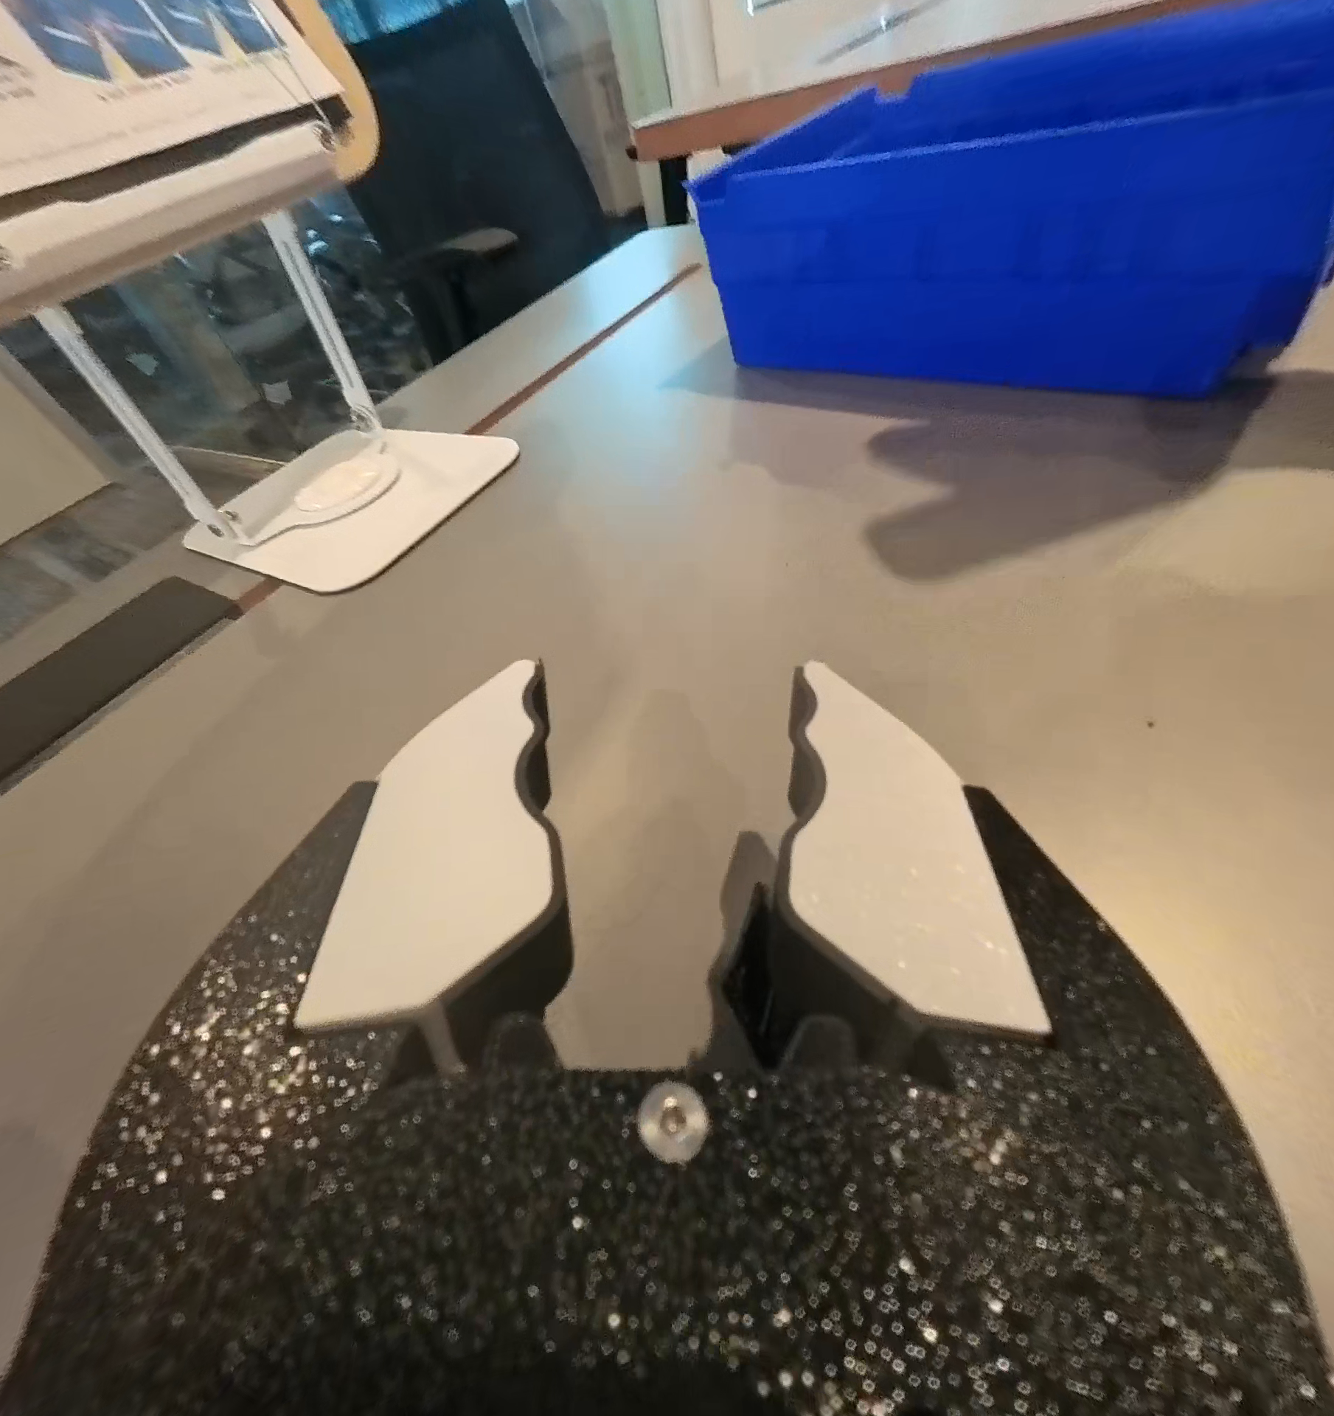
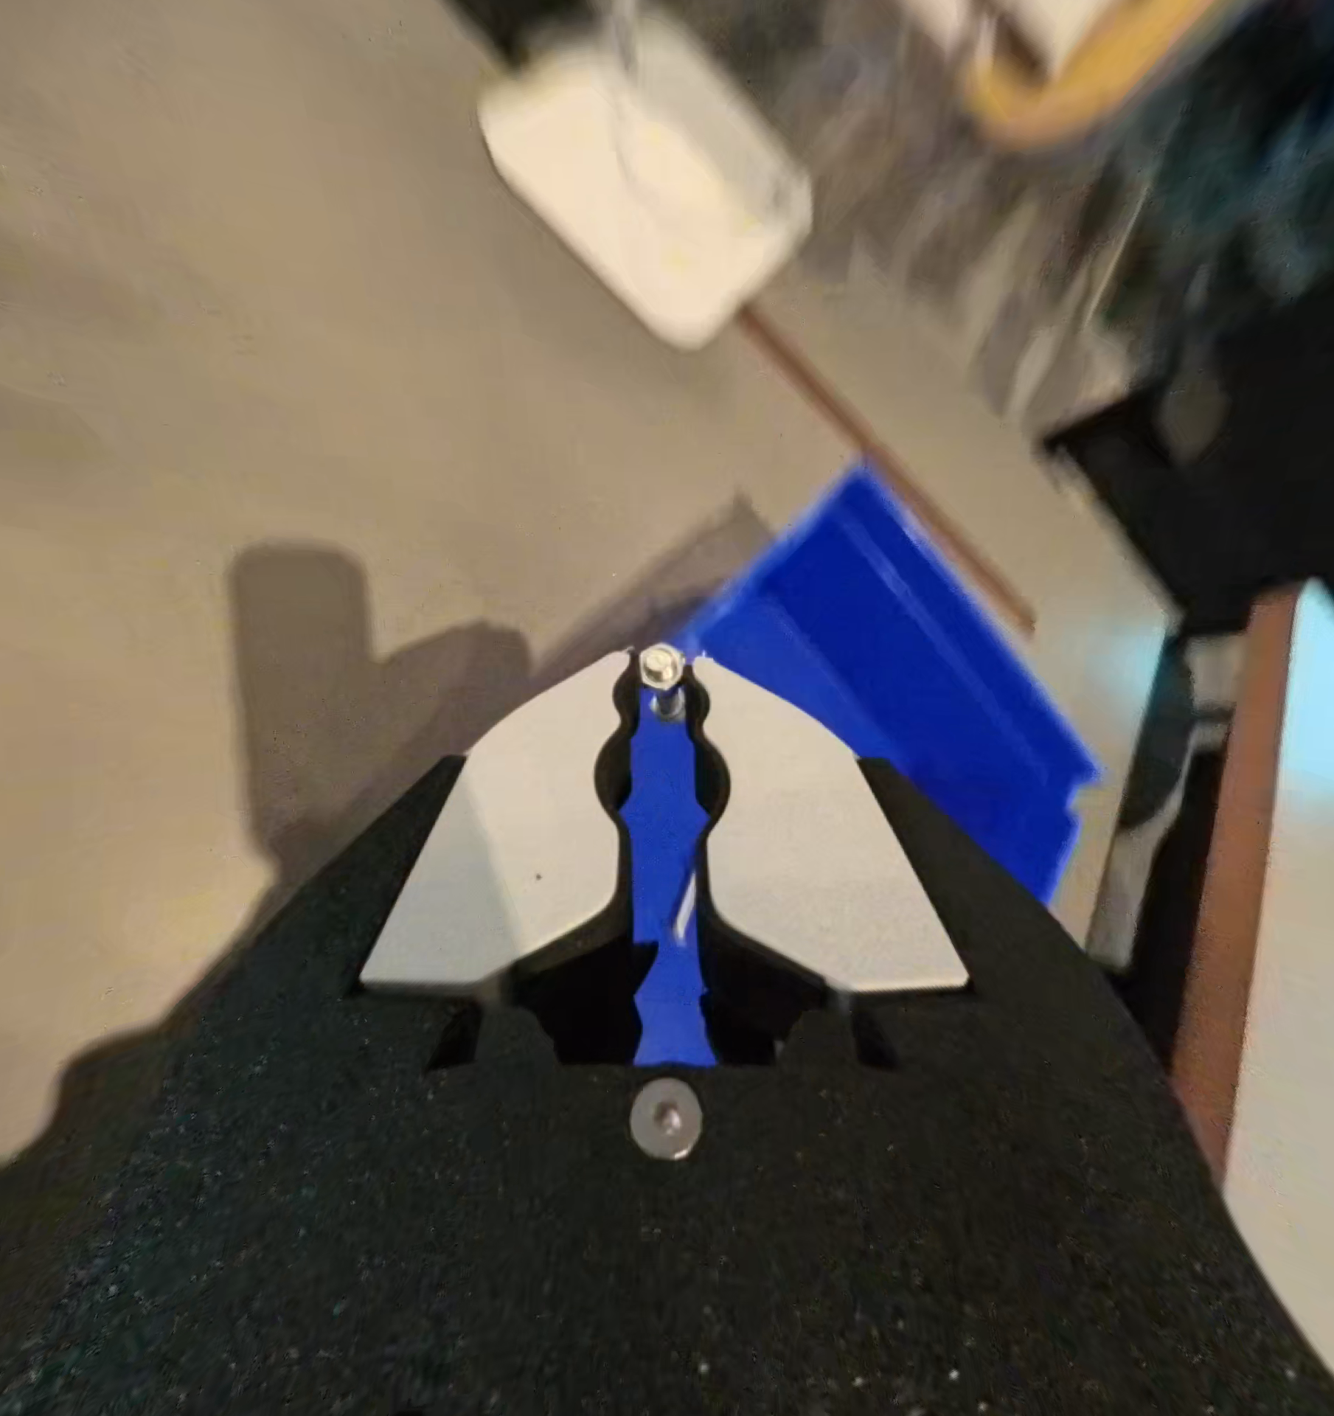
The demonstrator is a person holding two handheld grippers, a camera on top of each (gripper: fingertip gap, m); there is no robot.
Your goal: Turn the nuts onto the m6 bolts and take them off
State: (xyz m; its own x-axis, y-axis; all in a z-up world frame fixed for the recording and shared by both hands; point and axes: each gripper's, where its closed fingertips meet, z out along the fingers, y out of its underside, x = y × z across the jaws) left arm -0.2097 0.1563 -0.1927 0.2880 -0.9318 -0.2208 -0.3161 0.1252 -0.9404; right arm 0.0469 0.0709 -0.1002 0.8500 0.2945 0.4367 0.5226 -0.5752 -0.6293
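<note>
My right gripper is shut on a small silver bolt, pinched at the fingertips with its head facing the camera and its shank running down between the fingers. It hangs above a blue plastic bin. My left gripper is open and empty, low over the grey table, pointing toward the same blue bin at the back right. No loose nut shows in either view; the bin's inside is hidden.
A white stand base with clear acrylic legs holds a tilted board at the back left. It also shows blurred in the right wrist view. A brown table edge runs at right. The gap from one gripper's tips to the other's is roughly 30 cm.
</note>
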